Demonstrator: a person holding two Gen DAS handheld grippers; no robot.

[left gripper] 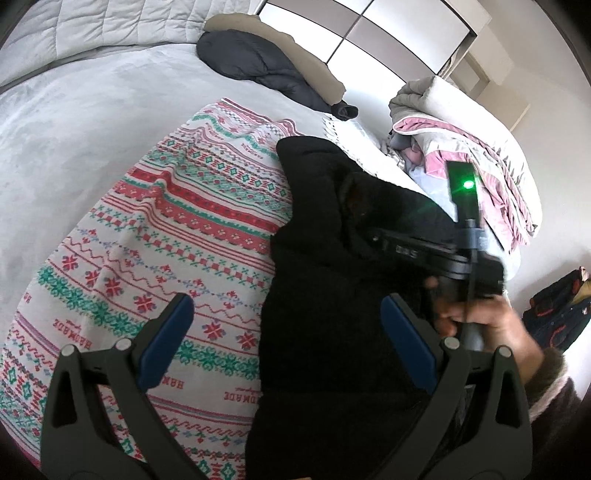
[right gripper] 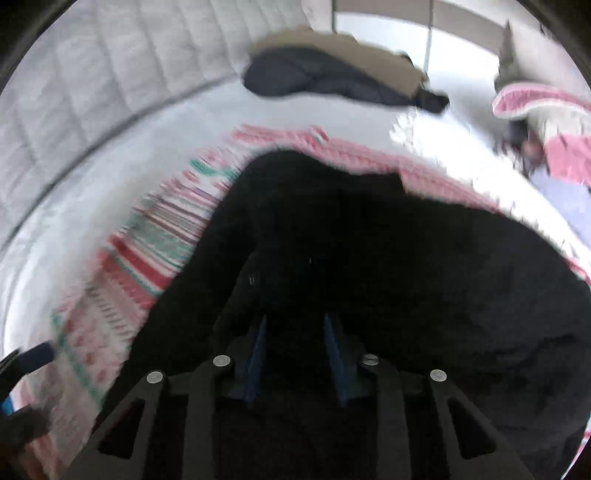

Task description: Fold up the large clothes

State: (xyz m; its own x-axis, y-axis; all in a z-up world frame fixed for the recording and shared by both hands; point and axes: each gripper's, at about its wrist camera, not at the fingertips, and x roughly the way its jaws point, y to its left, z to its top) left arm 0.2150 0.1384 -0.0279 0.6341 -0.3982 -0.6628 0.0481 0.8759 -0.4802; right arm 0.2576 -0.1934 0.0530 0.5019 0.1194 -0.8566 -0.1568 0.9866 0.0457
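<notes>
A large black garment (left gripper: 325, 280) lies on a white blanket with red and green knit pattern (left gripper: 177, 229) spread on the bed. My left gripper (left gripper: 291, 310) is open and empty, held above the black garment's left edge. In the left wrist view the right gripper's body (left gripper: 454, 254) shows in the person's hand over the garment. In the blurred right wrist view, my right gripper (right gripper: 294, 325) is shut on the black garment (right gripper: 369, 240), dark cloth filling the narrow gap between its blue pads.
A dark puffer jacket on a beige cushion (left gripper: 266, 62) lies at the far side of the bed. A pile of pink, grey and white bedding (left gripper: 465, 136) sits at the right. White wardrobe doors (left gripper: 388, 33) stand behind. Dark clothes (left gripper: 557, 314) lie beyond the bed's right side.
</notes>
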